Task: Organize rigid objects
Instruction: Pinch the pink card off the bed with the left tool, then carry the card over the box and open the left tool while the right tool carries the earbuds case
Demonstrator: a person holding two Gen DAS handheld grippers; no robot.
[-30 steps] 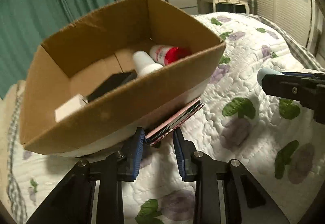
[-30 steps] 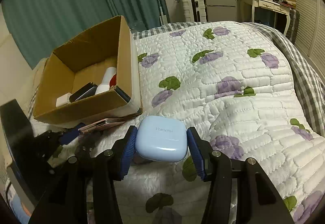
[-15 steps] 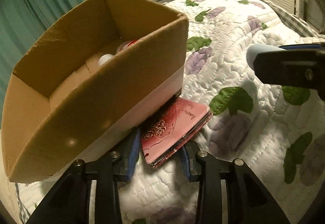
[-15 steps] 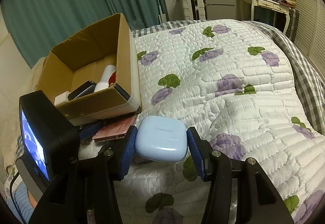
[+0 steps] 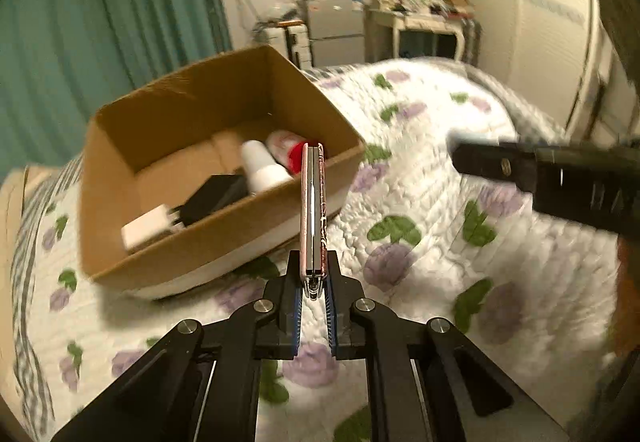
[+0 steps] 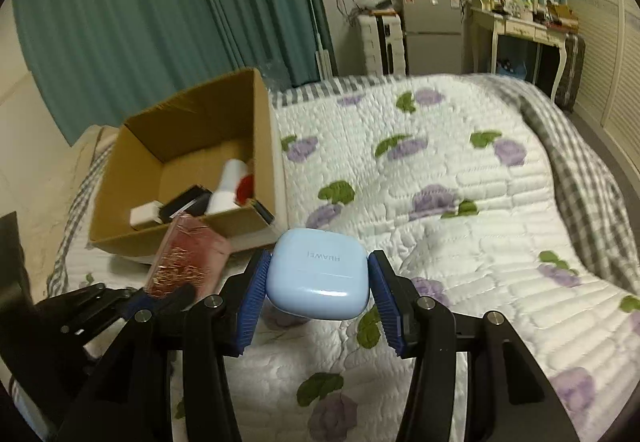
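Note:
My left gripper (image 5: pixel 313 284) is shut on a thin pink notebook (image 5: pixel 313 209), held on edge and lifted above the quilt in front of the cardboard box (image 5: pixel 192 250). The notebook (image 6: pixel 186 258) and left gripper (image 6: pixel 160 296) also show at the lower left of the right wrist view. My right gripper (image 6: pixel 318 282) is shut on a light blue earbud case (image 6: pixel 318 278), held above the quilt to the right of the box (image 6: pixel 180 238). The box holds a white bottle (image 5: pixel 262 167), a red-capped bottle (image 5: pixel 288 149), a black item (image 5: pixel 216 195) and a white block (image 5: pixel 148 232).
The box stands on a white quilt (image 6: pixel 440 181) with purple flowers and green leaves, on a bed. Teal curtains (image 6: pixel 160 21) hang behind. A small fridge (image 6: pixel 432 29) and a dressing table (image 6: pixel 520 25) stand beyond the bed's far end.
My left gripper has lifted the pink notebook from under the box's front edge and turned it on edge, up in front of the box. The right gripper has kept hold of the blue case.

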